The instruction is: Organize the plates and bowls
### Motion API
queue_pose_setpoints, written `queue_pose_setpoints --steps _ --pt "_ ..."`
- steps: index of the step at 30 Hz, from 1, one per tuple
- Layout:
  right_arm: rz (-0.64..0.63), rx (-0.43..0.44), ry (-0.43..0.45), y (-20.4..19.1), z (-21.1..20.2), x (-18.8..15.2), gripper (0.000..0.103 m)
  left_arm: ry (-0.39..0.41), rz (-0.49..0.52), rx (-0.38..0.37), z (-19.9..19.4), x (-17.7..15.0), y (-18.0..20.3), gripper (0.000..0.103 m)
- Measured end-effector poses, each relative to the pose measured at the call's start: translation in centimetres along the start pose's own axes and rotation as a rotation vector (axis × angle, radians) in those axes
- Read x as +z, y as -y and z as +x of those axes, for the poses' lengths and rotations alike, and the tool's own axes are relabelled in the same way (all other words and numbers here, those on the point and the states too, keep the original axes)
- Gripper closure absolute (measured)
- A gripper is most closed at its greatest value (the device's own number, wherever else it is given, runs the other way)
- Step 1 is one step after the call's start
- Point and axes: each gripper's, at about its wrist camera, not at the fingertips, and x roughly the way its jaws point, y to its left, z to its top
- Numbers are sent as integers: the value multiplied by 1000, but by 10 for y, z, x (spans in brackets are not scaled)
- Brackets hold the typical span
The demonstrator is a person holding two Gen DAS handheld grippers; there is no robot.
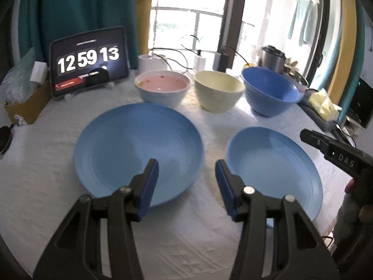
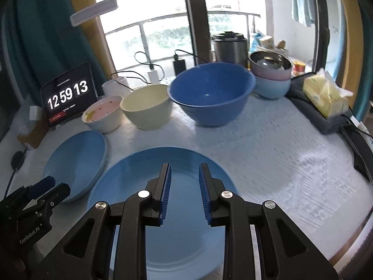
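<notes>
Your left tool (image 1: 187,171) fills the bottom of the left wrist view, its blue pads apart and holding nothing, poised over the gap between the large blue plate (image 1: 130,149) at centre left and the smaller blue plate (image 1: 275,163) at centre right. Your right tool (image 2: 184,175), at the bottom centre of its view, is also apart and empty above the smaller plate. Both plates lie flat on the white-clothed surface (image 2: 279,154). Beyond them stands a row: the pink-lined bowl (image 1: 162,87), cream bowl (image 1: 219,91) and dark blue bowl (image 1: 270,91). At upper left, a tablet (image 1: 88,60) reads 12 59 13.
</notes>
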Motion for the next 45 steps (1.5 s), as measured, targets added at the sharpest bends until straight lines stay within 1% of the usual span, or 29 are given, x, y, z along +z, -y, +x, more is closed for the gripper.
queue_pose_setpoints --steps 18,22,30,36,45 --pt "-82 30 -17 -65 19 20 77 68 -83 89 -2 17 -77 51" --pt "-102 34 -36 -78 26 20 77 60 -111 104 3 17 -93 51" --pt "-129 53 -55 -104 40 22 77 51 -132 120 9 15 -115 51" --pt "-156 76 -74 -124 51 24 77 32 -147 122 17 13 -126 51" --pt "-166 96 -119 -139 71 24 77 -3 -160 125 32 11 -133 51"
